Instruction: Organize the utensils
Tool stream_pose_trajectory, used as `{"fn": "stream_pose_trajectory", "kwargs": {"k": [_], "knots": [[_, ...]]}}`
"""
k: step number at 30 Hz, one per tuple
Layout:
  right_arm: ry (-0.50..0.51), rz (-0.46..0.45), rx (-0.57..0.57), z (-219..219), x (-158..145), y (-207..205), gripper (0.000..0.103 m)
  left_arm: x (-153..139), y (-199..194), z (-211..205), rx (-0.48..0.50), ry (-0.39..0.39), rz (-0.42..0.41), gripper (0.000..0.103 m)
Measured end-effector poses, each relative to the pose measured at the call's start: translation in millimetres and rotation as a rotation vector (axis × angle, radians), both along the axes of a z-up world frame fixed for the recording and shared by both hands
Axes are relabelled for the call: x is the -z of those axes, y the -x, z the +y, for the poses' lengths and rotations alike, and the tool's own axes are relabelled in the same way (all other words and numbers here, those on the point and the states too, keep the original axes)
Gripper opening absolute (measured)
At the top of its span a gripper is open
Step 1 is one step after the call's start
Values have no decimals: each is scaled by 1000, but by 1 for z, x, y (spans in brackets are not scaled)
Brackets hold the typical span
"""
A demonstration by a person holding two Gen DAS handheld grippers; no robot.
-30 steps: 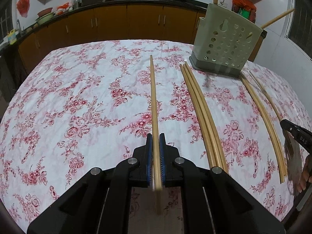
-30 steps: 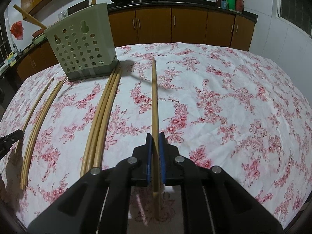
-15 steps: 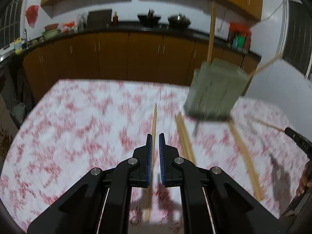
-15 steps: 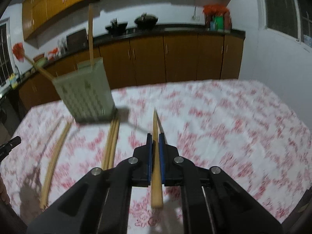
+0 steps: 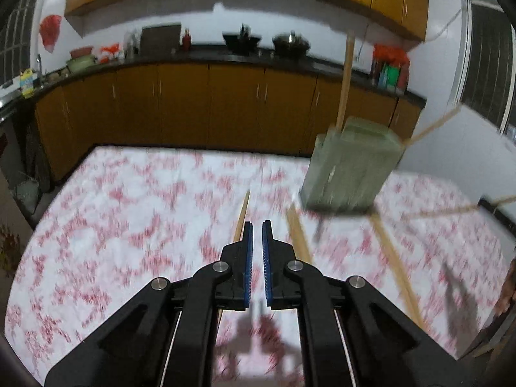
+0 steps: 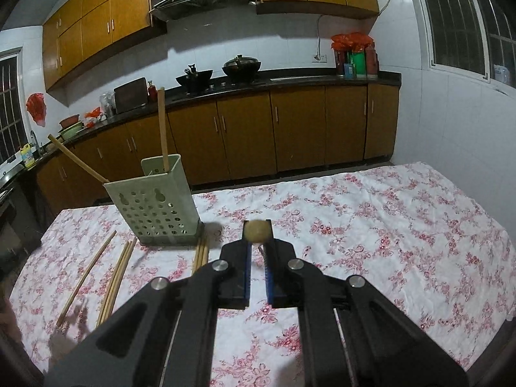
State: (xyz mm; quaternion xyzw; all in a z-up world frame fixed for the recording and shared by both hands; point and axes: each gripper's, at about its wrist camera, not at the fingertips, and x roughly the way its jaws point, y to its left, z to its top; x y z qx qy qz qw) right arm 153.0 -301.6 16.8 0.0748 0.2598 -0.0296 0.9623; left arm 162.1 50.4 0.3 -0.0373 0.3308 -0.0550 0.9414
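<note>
The chopstick [image 5: 241,215] once clamped in the left gripper [image 5: 257,235] has been released and is now seen lying on the tablecloth [image 5: 129,225] beside the raised, empty jaws. The chopstick [image 6: 257,231] held by the right gripper [image 6: 257,242] has been lifted and tipped end-on toward the camera.

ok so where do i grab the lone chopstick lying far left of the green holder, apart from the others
Grip the lone chopstick mid-shaft, coming straight down, jaws across its width. It lies flat on the tablecloth, apart from the sticks beside it, so a finger fits each side; held near an end, the long stick would likely tip.
</note>
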Motion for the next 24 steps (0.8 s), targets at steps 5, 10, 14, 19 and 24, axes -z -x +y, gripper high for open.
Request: {"fn": "stream_pose_trajectory", "kwargs": {"k": [5,10,14,19,24], "knots": [[-5,5,-5,0,1,2,8,43,3,14,22,-24,114,8],[-15,14,-11,2,4,1,8,66,8,20,50,-36,162,8],[-17,22,-17,3,6,0,8,78,11,19,61,-55,183,10],[-23,25,-17,3,6,0,8,77,10,17,54,-65,179,16],[-27,25,-16,2,7,0,8,80,12,19,35,-82,181,29]]}}
